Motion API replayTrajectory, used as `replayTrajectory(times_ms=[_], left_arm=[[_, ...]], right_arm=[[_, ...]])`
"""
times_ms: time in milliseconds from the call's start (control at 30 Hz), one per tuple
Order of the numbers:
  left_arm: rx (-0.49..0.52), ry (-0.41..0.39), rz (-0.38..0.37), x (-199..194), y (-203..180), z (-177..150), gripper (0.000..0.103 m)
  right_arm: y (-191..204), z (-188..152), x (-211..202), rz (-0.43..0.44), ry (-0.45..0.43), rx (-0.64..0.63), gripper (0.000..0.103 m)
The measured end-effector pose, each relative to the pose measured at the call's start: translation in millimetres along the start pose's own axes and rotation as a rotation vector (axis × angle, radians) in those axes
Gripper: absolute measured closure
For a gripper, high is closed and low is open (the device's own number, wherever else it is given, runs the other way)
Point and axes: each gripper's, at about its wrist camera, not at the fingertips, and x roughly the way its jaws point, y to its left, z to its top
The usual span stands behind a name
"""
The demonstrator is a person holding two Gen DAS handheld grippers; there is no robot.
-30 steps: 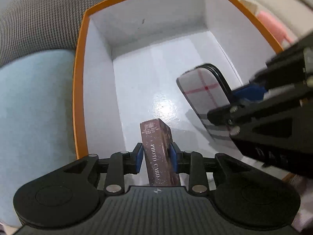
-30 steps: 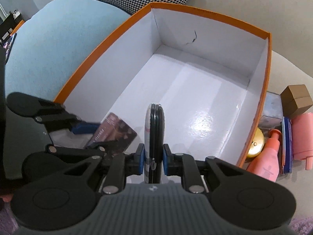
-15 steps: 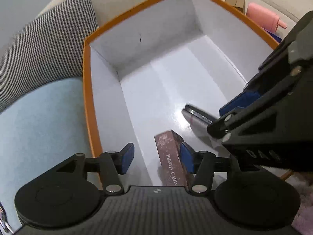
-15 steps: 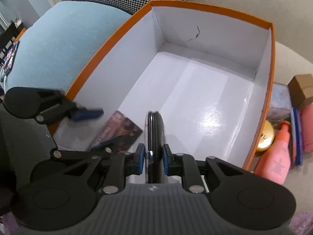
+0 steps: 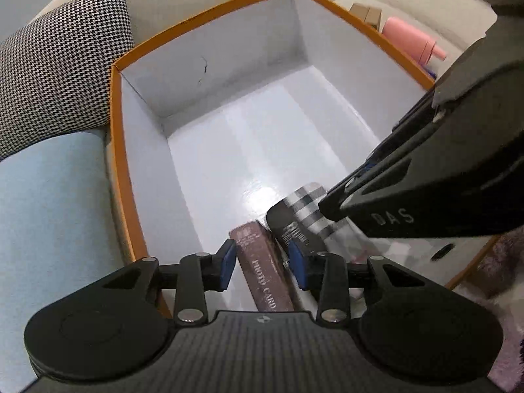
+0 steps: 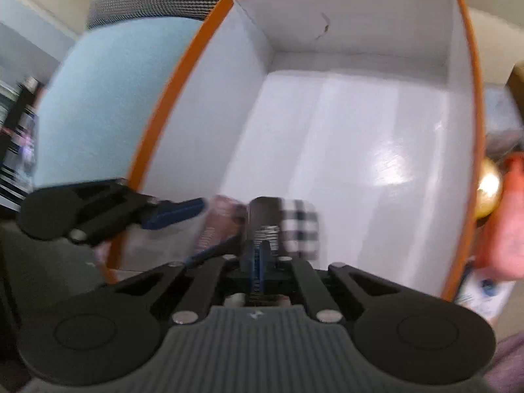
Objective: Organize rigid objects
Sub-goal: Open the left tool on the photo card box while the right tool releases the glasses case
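- In the near end of the orange box, against its front wall, we see two things lying side by side: a brown card box lettered "PHOTO CARD", and just to its right a flat plaid case with a dark edge.
- Our left gripper hangs just over the card box with its blue pads spread; neither pad touches the box, so we judge it released.
- The card box's long axis runs near to far, in line with the left fingers, so a re-grip would need only a straight drop and a squeeze.
- Our right gripper has its blue pads pressed together on nothing, as far as the blurred right wrist view lets us tell. The plaid case lies just beyond its tips, apparently free.
- In the left wrist view the right gripper's body reaches in from the right above the plaid case and hides its right part.
- Whether the case lies flat or leans on the card box we cannot tell; they look touching.
- What is left to sort sits outside the box on the right: a pink bottle, small cardboard boxes and a gold round thing. The right gripper is nearer them, so we judge it should fetch next.
- The far part of the box floor is bare, giving room for them.
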Motion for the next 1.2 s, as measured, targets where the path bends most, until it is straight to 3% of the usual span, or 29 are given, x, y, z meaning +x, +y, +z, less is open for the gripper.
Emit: replayTrajectory(times_ms=[100, 433, 567, 667, 933, 967, 1033, 1133, 1200], left_arm=[[-0.004, -0.021, -0.017, -0.7, 1.4, 1.3, 0.071], [0.070, -0.034, -0.041, -3.2, 1.8, 0.7, 0.072], [0.150, -0.031, -0.068, -8.9, 4.5, 3.9, 0.072], [0.189, -0.035, -0.106, -17.9, 9.7, 7.9, 0.072], [0.305, 0.017, -0.062, -12.9, 2.1, 14.5, 0.073], [0.308, 0.028, -0.044, -11.9, 2.4, 16.3, 0.073], [0.338, 0.048, 0.015, -11.3, 2.0, 17.9, 0.086], [0.371, 0.089, 0.090, -5.6, 3.3, 15.3, 0.088], [0.344, 0.073, 0.040, -10.7, 7.2, 13.7, 0.088]], right_arm=[[-1.4, 2.5, -3.0, -0.012, -0.002, -0.014, 0.096], [-0.6, 19.4, 0.7, -0.026, 0.059, -0.115, 0.092], [7.8, 18.5, 8.7, -0.034, 0.114, -0.206, 0.081], [14.4, 14.7, 10.3, -0.041, 0.138, -0.298, 0.081], [11.5, 17.8, 21.5, -0.083, 0.174, -0.351, 0.081], [11.1, 17.9, 21.1, -0.079, 0.174, -0.349, 0.081], [9.8, 18.2, 18.9, -0.076, 0.172, -0.345, 0.081], [9.8, 18.3, 18.3, -0.068, 0.169, -0.353, 0.081], [11.2, 19.1, 16.2, -0.044, 0.159, -0.361, 0.080]])
